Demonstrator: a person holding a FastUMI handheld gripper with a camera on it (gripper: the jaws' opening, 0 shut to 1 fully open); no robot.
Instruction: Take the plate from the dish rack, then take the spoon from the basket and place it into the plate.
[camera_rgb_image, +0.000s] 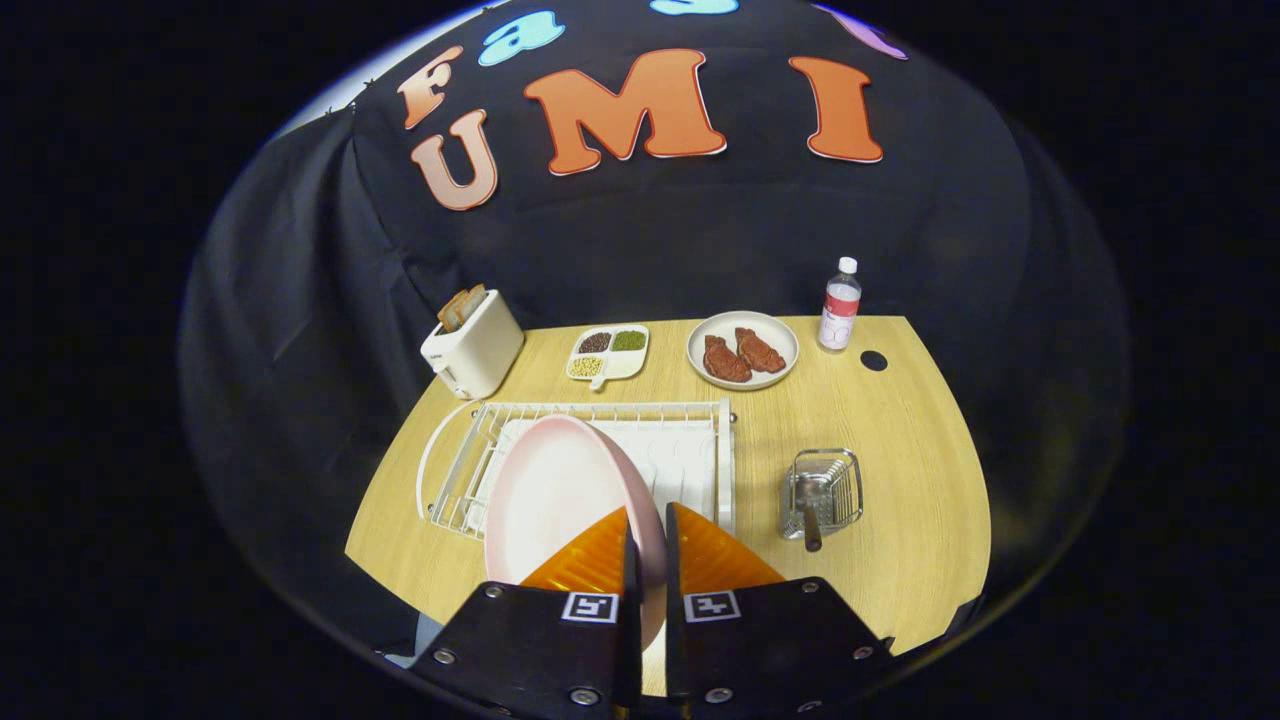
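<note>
- The gripper (648, 530) is seen at the bottom centre of the frame; its two orange fingers (585, 565) are clenched on the rim of the pink plate (560, 500), one on each side.
- The plate is held tilted above the white dish rack (690, 440) in the middle of the frame; its lower edge is hidden behind the fingers and the black gripper body.
- The left part of the rack is covered by the plate.
- The spoon (808, 515) is located in the wire basket (822, 490) at the lower right; only its handle and part of the bowl can be made out.
- Along the far edge of the wooden table (920, 480), upper middle of the frame, are found a toaster (472, 345), a divided tray (608, 353) of small foods, a plate of meat (742, 350) and a bottle (840, 305).
</note>
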